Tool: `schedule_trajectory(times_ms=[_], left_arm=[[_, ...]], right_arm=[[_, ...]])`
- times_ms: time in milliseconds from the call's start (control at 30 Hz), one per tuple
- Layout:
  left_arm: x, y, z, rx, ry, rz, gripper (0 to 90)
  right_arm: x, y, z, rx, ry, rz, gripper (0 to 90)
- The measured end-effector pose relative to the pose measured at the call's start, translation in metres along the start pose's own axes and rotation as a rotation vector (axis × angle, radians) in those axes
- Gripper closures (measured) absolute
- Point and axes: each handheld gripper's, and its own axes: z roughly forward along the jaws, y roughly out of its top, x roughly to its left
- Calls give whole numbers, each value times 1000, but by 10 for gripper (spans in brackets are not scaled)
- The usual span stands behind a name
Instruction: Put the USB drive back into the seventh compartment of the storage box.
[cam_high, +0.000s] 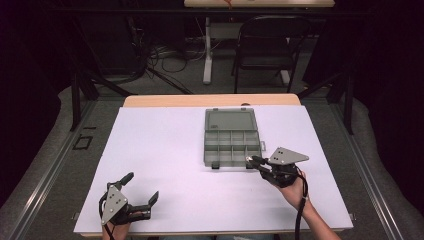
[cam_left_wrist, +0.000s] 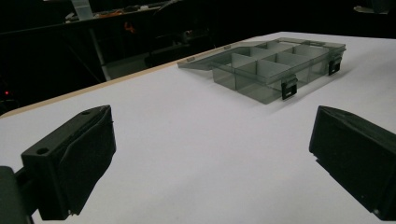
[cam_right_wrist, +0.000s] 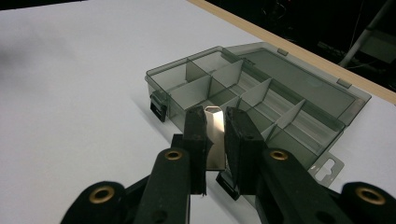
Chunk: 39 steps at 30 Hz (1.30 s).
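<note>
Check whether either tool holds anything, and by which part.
The right tool pinches a small shiny flat metal piece by its lower part; the left tool is open, empty.

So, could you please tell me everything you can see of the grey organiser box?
The box is smoky translucent grey plastic, lying flat on the white table, right of centre. Its lid is open and folded back flat, hinged on the far side. Thin dividers split the tray into compartments, all apparently empty. Two dark latches hang on the near edge, and a hang tab sticks out on its right. The right tongs, shut on a small metal strip, sit at its near right corner.
</note>
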Motion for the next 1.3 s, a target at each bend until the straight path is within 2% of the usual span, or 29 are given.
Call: schedule_trajectory(times_ms=[1300], left_arm=[[1, 0, 0, -6, 1, 1, 7]], right_arm=[[-15, 16, 31, 9, -2, 21, 790]])
